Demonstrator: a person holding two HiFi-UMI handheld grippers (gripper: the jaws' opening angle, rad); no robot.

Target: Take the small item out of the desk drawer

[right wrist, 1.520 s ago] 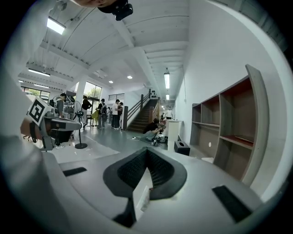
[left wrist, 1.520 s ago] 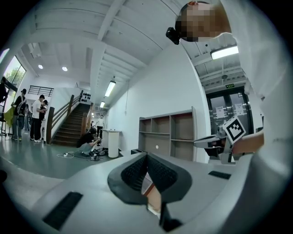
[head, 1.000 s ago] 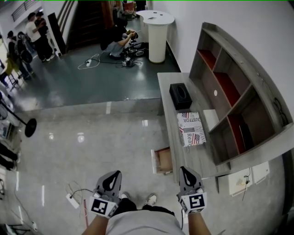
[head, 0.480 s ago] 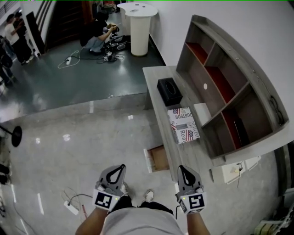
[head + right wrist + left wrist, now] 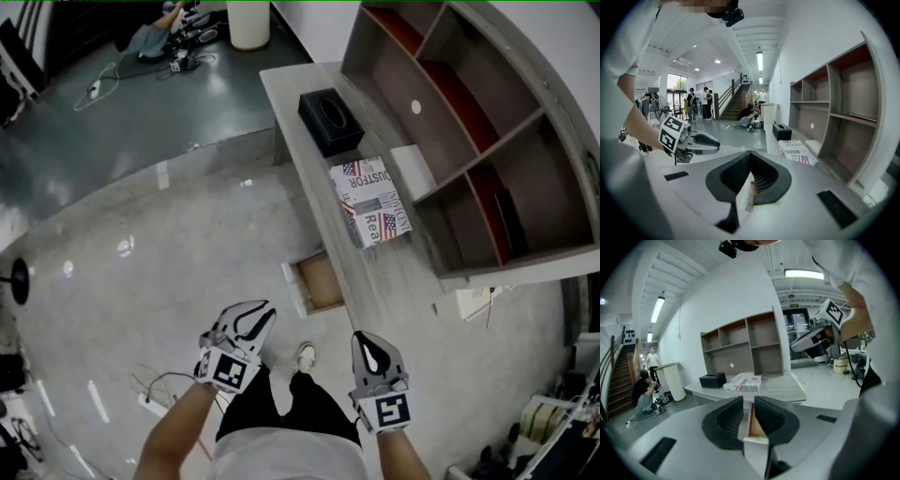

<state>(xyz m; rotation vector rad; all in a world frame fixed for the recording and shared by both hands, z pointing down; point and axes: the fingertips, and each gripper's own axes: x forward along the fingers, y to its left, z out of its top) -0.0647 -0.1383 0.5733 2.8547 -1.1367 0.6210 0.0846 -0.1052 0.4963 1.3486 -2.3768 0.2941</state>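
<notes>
One grey desk (image 5: 380,274) — glossy floor (image 5: 141,234)

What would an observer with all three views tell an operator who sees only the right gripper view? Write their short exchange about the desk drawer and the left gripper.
Operator: Is the drawer open?
Observer: Yes. The head view shows it pulled out from under the desk, its brown inside showing.
Operator: How wide is the left gripper?
Observer: Its own view shows the jaws slightly apart; they have just been opening, with nothing between them.
</notes>
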